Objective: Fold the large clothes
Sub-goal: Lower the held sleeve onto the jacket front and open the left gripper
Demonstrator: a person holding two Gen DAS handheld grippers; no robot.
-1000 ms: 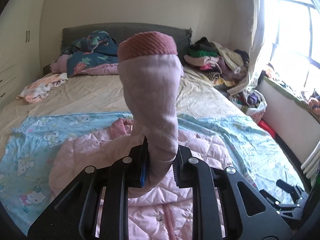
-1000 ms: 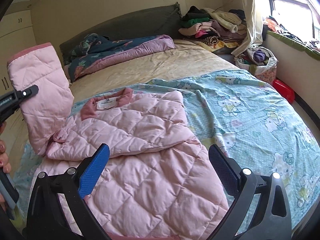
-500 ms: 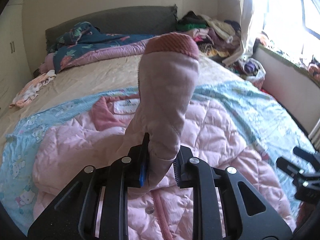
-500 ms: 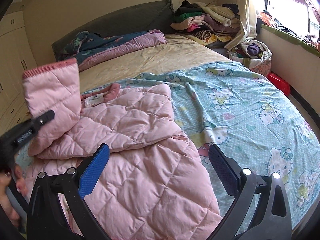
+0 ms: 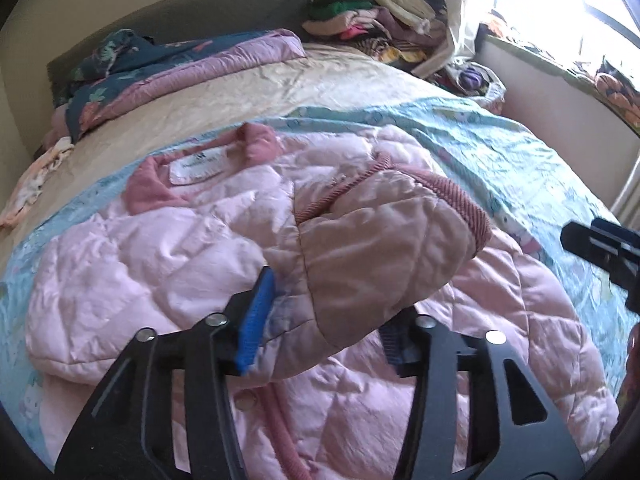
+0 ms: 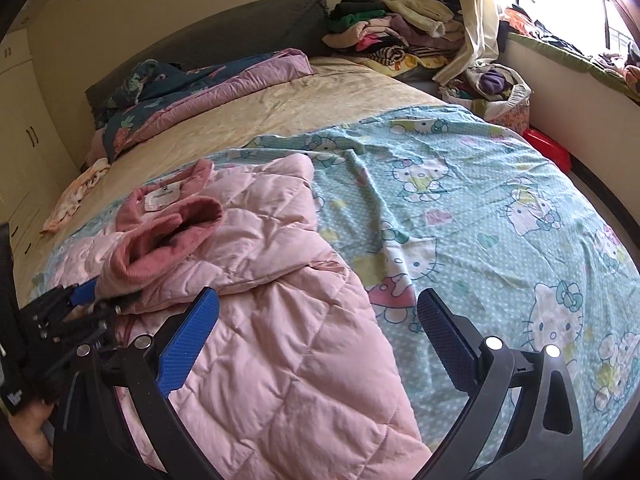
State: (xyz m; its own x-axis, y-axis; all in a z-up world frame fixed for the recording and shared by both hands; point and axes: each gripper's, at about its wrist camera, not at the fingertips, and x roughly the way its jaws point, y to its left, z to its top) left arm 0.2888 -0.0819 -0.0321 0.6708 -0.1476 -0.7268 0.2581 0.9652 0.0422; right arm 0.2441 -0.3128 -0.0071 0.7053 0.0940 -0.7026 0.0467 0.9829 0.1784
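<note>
On the bed, left gripper (image 5: 324, 320) jaws are opening around the soft, bulky pink quilted jacket's (image 5: 360, 380) sleeve (image 5: 380, 248); right gripper (image 6: 320, 336) jaws gape empty; grasp at hem.

Quilted, faintly shiny pink jacket (image 5: 360, 380) (ribbed knit cuff (image 5: 460, 208)) lies on matt, probably cotton sheet (image 6: 480, 208).

Pink quilted jacket (image 6: 280, 300) lies on the bed, its sleeve (image 5: 380, 248) folded across its front.

Both wrist views close, angled down over the shared, perhaps blurred, pink jacket (image 5: 192, 264).
</note>
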